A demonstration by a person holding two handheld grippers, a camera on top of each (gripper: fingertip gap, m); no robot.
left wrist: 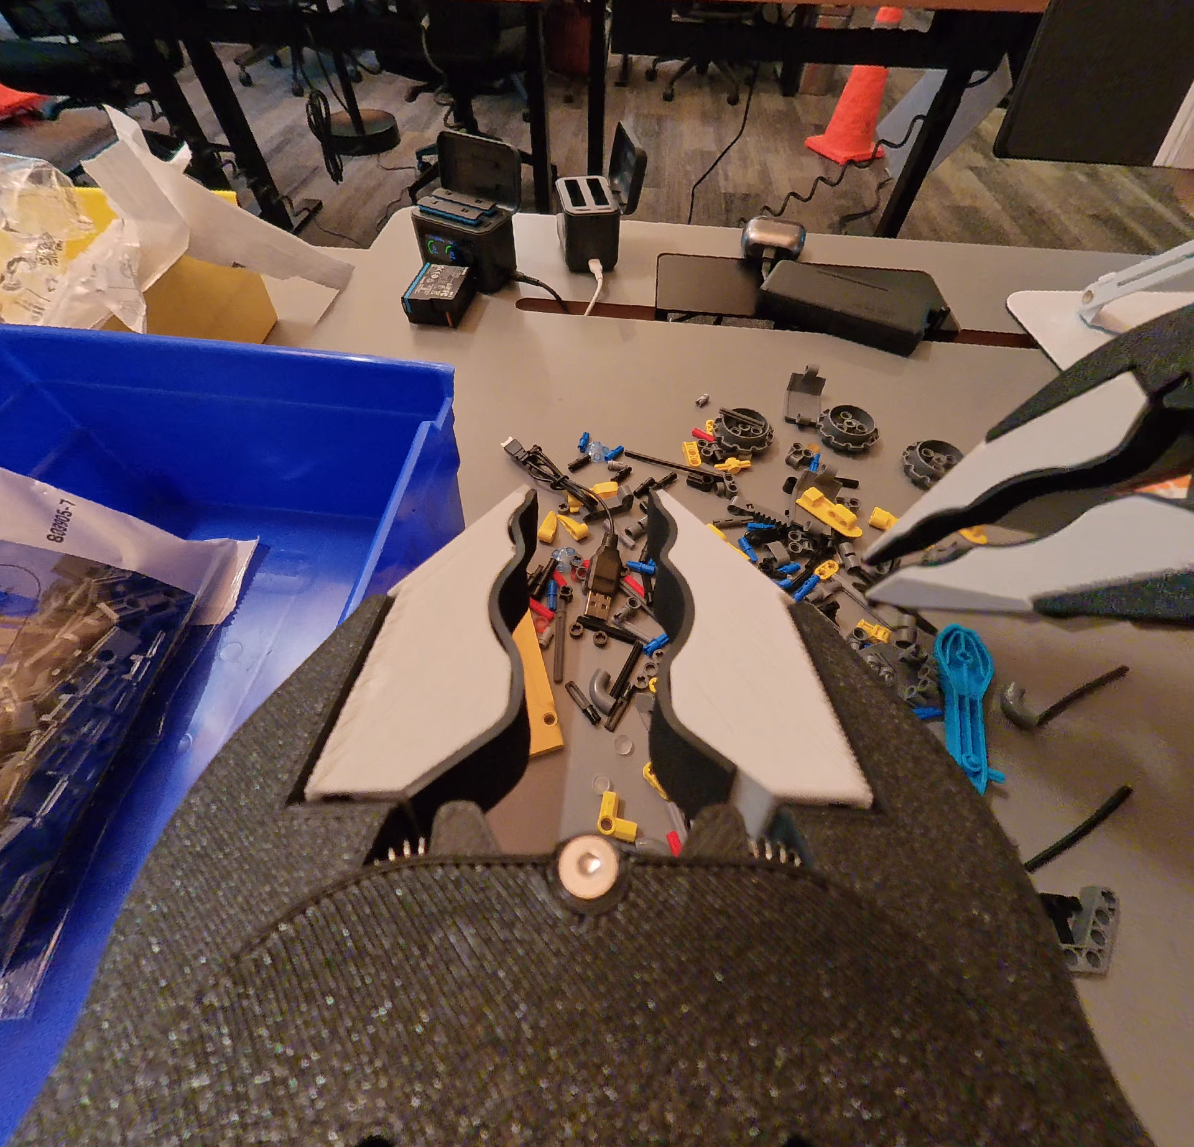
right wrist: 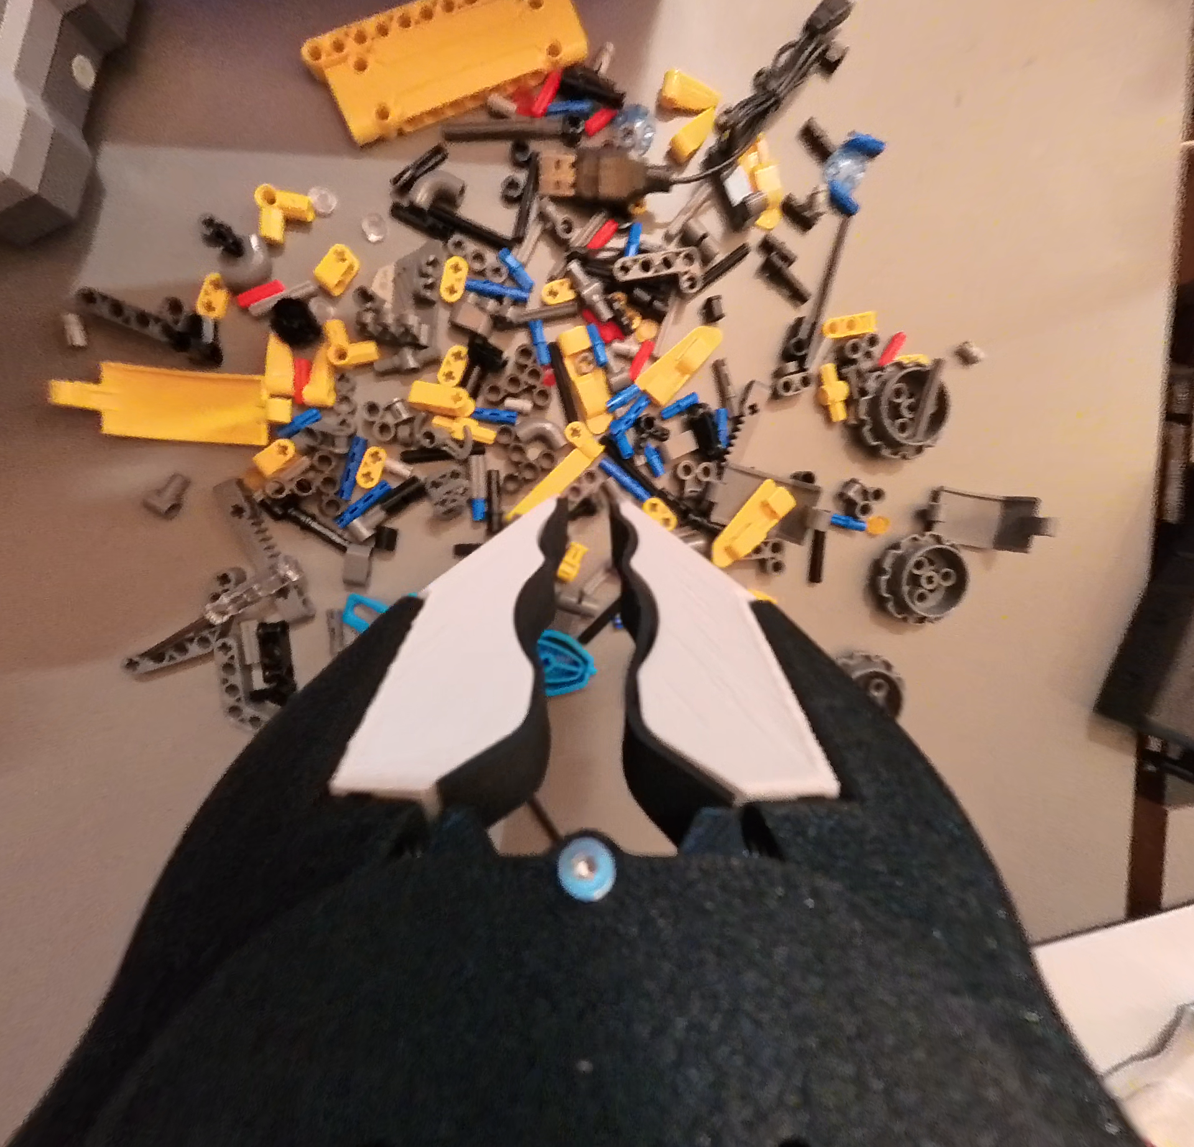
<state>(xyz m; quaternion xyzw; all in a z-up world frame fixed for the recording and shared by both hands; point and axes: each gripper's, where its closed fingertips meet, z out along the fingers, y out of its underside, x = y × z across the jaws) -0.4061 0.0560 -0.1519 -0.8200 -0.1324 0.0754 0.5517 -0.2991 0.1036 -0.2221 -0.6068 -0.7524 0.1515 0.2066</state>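
Note:
A pile of small yellow, blue, black, grey and red building pieces (left wrist: 762, 535) lies on the grey table (left wrist: 711, 367). My left gripper (left wrist: 593, 502) is open and empty above the pile's left side, over a black USB plug (left wrist: 601, 573) and its cable. My right gripper (right wrist: 586, 505) has its jaws a narrow gap apart with nothing between them, tips just above the pile's near edge (right wrist: 555, 405) by a long yellow piece (right wrist: 555, 480). It also shows in the left wrist view (left wrist: 869, 576). A turquoise piece (right wrist: 562, 664) lies under it.
A blue bin (left wrist: 258, 438) holding a plastic bag of parts (left wrist: 97, 631) stands at the left. Two black battery chargers (left wrist: 465, 237), a power brick (left wrist: 846, 305) and a white lamp base (left wrist: 1059, 321) line the far edge. Grey toothed wheels (right wrist: 924, 576) and a yellow panel (right wrist: 446, 57) lie at the pile's rim. My right fingertips sit around 15 centimeters from my left ones. The long yellow piece (right wrist: 555, 480) is about 4 centimeters from my right fingertips and 15 centimeters from my left. Between my left fingertips and the black USB plug (left wrist: 601, 573) there is roughly 11 centimeters. Seen from the right wrist view (right wrist: 604, 169) as well.

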